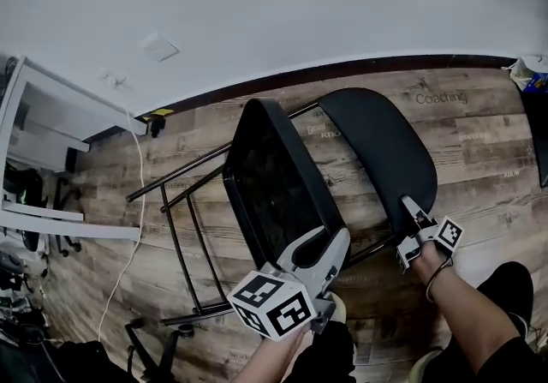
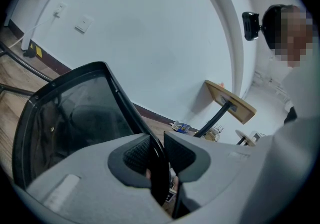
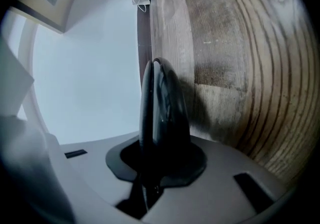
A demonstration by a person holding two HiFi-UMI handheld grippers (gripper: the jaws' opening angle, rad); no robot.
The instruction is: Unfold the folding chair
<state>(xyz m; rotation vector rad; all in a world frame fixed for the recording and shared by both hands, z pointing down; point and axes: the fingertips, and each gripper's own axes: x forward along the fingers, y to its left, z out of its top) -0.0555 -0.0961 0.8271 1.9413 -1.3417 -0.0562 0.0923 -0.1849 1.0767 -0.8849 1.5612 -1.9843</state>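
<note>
Left gripper (image 1: 321, 240) sits nearest the camera, marker cube (image 1: 272, 304) at the bottom of the head view. Its jaws are clamped on the near rim of the mesh panel (image 1: 274, 184). The left gripper view shows the thin black rim pinched between the ribbed pads (image 2: 137, 153).

Right gripper (image 1: 413, 214) is closed on the near edge of the solid panel (image 1: 377, 146). In the right gripper view that edge (image 3: 160, 102) stands straight up out of the jaws and fills the gap.

Folding chair (image 1: 257, 137) is tipped over on the wood floor (image 1: 479, 158). Its tube legs (image 1: 184, 244) trail off to the left and the wall (image 1: 300, 4) is behind it.

Key geometry: both panels run lengthwise away from the person. They come close together at the far end near the wall and stand apart at the near end, a V opening toward the grippers. Mesh panel is left of the solid one, tilted on edge. The solid one lies flatter.

Each hand already holds one leg of the V, so no reach is needed. My read: the next move is to swing the near ends further apart about the far junction. Whether the legs swing freely I can't tell.

Risk: both grips are thin edge pinches, so a twist could slip them off.
</note>
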